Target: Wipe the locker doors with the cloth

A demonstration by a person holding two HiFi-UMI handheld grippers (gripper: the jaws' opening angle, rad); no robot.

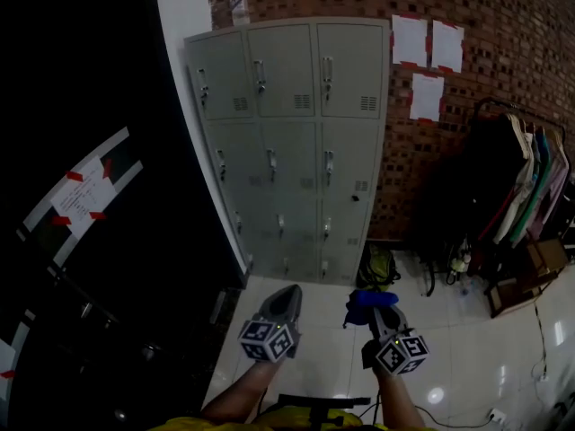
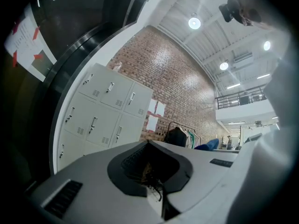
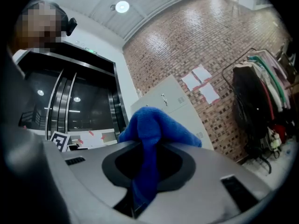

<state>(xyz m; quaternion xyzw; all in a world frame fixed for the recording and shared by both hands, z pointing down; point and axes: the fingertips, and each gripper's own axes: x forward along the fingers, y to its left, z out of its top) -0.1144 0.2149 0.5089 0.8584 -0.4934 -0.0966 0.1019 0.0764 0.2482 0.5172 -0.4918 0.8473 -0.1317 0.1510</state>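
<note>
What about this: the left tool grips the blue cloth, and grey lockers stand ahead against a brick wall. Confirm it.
Wrong tool. The right tool grips the blue cloth, as the right gripper view shows; the left tool is shut, empty. Rest stands.

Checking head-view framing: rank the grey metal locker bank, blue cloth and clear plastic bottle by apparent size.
1. grey metal locker bank, clearly largest.
2. blue cloth, though nearness to the camera enlarges it.
3. clear plastic bottle atop the lockers, only slightly smaller.

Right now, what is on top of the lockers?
One clear bottle stands on the lockers, toward their left end. The top surface itself cannot be seen, so flat things may be hidden.
</note>
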